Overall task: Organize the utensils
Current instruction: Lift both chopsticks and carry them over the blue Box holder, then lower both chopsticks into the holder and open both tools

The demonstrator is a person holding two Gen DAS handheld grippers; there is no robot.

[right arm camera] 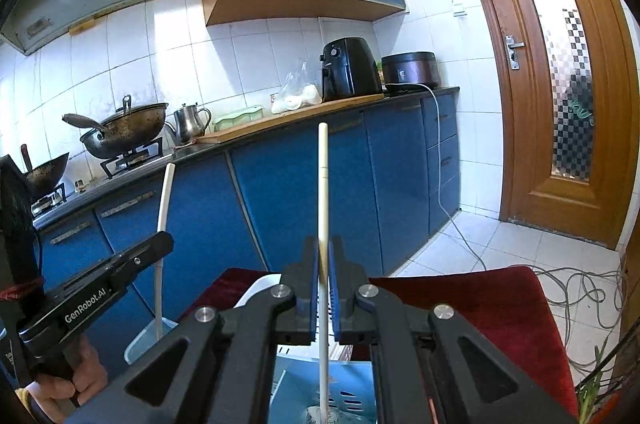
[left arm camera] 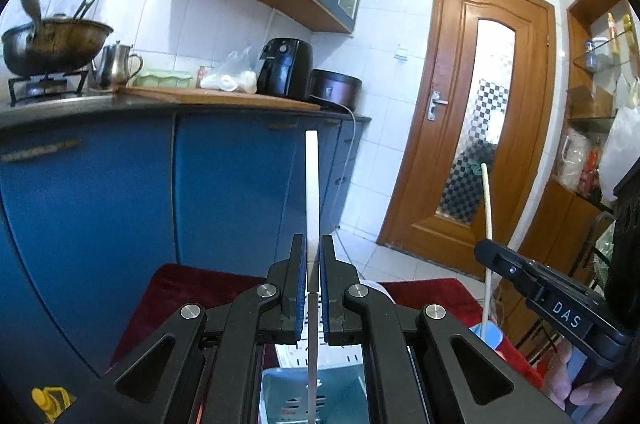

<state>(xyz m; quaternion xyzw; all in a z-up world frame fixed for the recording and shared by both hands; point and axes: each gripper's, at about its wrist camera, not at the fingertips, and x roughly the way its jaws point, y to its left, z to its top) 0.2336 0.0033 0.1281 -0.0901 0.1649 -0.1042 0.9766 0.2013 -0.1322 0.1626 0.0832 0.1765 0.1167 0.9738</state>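
Utensils sit one in each of my grippers, both held up over the red-covered table [right arm camera: 500,300] in front of the blue cabinets [left arm camera: 100,191]. Behind those cabinets the counter [right arm camera: 304,113] carries a wok [right arm camera: 128,127] on the stove, a steel kettle [right arm camera: 191,121], a black air fryer [right arm camera: 350,69] and a cooker [right arm camera: 410,67]; a wooden door [left arm camera: 448,127] stands to the right.

Below my grippers I see a light blue basket [left arm camera: 348,396] with slots in its wall, set on the red cloth. In the right wrist view its blue wall [right arm camera: 352,384] lies right under the fingers.

My left gripper [left arm camera: 313,264] has its fingers drawn narrow, clamped on a flat white utensil [left arm camera: 311,183] that stands upright, its lower end running down toward the basket. From the right wrist view this same gripper [right arm camera: 160,244] shows at the left, a hand [right arm camera: 68,380] around its grip, the white piece [right arm camera: 165,199] rising above it and dipping below.

My right gripper [right arm camera: 325,264] is likewise narrow, pinching a cream stick-like utensil [right arm camera: 323,183], upright, its lower end over the basket. In the left wrist view that gripper [left arm camera: 486,248] appears at the right with the cream stick [left arm camera: 488,207] through its tip. Whether either piece is a chopstick or a handle I cannot tell.
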